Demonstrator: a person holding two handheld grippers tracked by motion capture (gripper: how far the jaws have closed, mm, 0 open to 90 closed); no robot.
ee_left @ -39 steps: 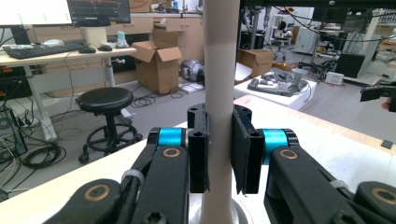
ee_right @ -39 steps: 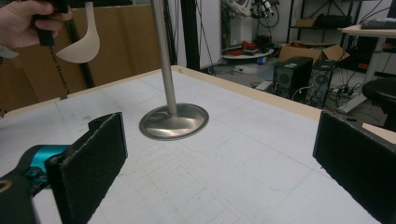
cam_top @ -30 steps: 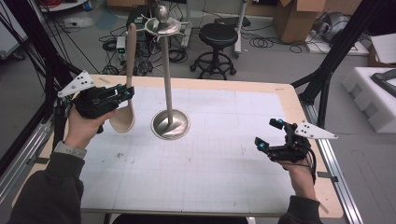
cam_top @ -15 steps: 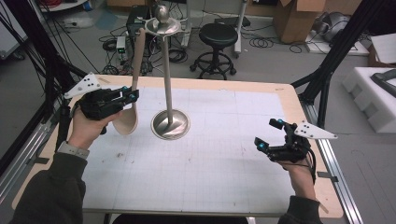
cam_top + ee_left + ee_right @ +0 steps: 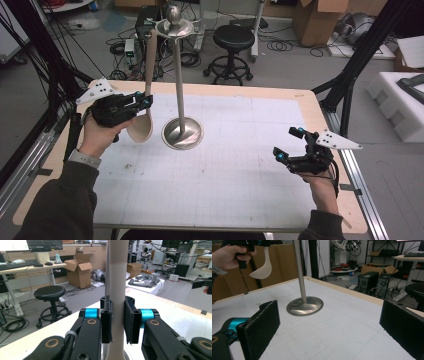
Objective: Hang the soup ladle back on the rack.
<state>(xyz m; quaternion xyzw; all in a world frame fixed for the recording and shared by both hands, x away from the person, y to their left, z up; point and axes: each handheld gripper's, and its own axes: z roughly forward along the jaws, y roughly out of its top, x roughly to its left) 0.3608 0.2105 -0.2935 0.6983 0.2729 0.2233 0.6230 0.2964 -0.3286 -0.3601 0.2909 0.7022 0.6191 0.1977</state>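
Left gripper (image 5: 145, 101) at 9 o'clock on the table (image 5: 240, 200), raised off the surface, held in the person's left hand (image 5: 100, 137). Jaws clamped on the handle of a beige ladle (image 5: 145, 95); the left gripper view shows both pads pressed flat against the handle (image 5: 117, 290), one each side. Ladle upright: bowl at the bottom, hanging clear of the table just below the gripper; handle running up toward 12 o'clock, its tip close beside the rim of the dish atop the stand. Cannot tell whether tip and rim touch.

Stand (image 5: 179, 85) just to the right of the ladle, near table centre, a little toward 12 o'clock. Round metal base (image 5: 182, 134) flat on the table, thin pole upright, shallow dish with a knob at the top. Ladle bowl sits at about 9 o'clock of the base, near it but apart.

Right gripper (image 5: 292, 145) at 4 o'clock on the table, well apart from stand and ladle, in the right hand (image 5: 320, 182). Jaws wide open, nothing between them; the right gripper view shows the two pads (image 5: 262, 325) spread to either edge with bare table between. That view looks across at the stand's base (image 5: 305, 306) and the ladle (image 5: 262, 268) held aloft at its 10 o'clock.
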